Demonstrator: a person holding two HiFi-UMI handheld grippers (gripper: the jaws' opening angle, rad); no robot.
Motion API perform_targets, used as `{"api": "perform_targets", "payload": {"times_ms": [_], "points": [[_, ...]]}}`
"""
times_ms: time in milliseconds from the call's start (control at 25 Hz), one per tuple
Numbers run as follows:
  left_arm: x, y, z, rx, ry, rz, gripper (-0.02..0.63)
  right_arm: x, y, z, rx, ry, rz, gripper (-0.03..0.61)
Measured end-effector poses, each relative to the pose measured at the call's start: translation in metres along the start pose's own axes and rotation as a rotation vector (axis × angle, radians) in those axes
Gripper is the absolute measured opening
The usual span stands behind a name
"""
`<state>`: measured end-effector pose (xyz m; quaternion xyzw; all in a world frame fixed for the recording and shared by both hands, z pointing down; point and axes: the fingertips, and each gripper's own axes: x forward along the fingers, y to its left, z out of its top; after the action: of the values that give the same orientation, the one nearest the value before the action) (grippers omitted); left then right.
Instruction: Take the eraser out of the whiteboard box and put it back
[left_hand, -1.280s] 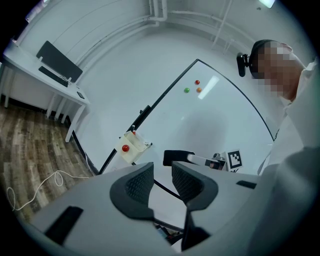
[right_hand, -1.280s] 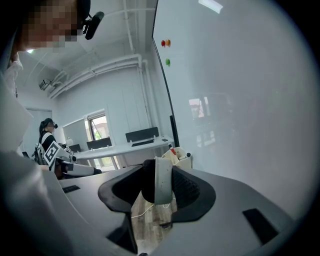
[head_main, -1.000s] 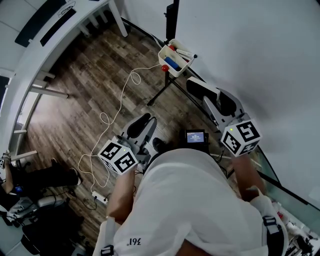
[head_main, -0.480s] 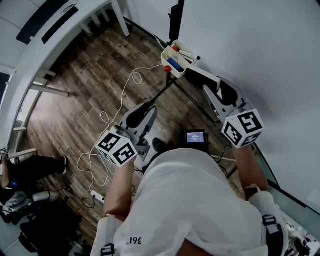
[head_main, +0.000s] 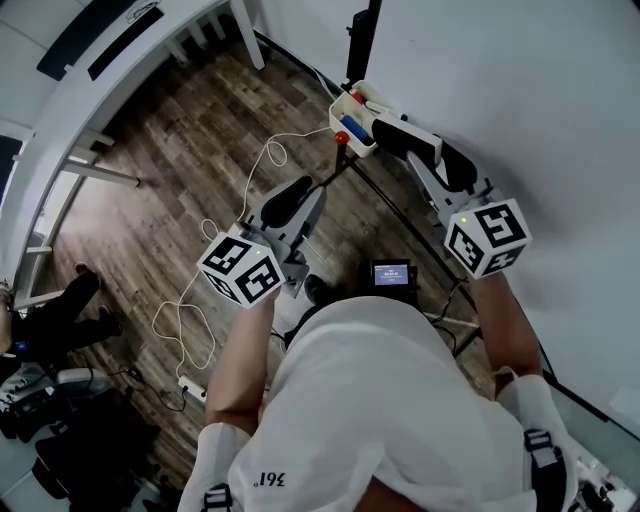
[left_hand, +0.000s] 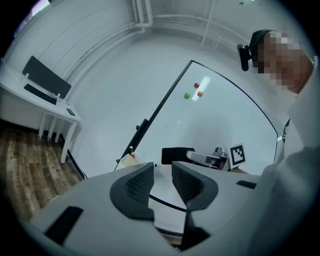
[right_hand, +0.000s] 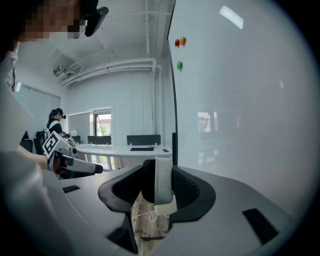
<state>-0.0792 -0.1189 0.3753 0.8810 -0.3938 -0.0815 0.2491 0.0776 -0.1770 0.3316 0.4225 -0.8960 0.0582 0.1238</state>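
We see the right gripper (right_hand: 158, 189) clamped on the eraser (right_hand: 161, 180), black felt against one jaw and white back against the other, just left of the whiteboard (right_hand: 240, 105). High on the whiteboard sit a red magnet (right_hand: 177, 43), an orange magnet (right_hand: 183, 40) and a green magnet (right_hand: 179, 65). Left of the whiteboard stands a long desk (right_hand: 120, 149).
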Motion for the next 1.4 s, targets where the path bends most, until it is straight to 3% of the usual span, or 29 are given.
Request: {"api": "perform_targets", "payload": {"times_ms": [520,1080,1400], "points": [[0.022,0.017,0.002,0.022,0.032,0.017,0.118,0.034,-0.006,0.008,-0.121,0.024,0.007,0.192],[0.046,0.033,-0.013,-0.023,0.079,0.026,0.118,0.078,-0.012,-0.021,-0.126,0.12,0.015,0.192],[0.064,0.048,-0.04,-0.021,0.155,0.041,0.118,0.11,-0.02,-0.052,-0.173,0.203,0.025,0.192]]}}
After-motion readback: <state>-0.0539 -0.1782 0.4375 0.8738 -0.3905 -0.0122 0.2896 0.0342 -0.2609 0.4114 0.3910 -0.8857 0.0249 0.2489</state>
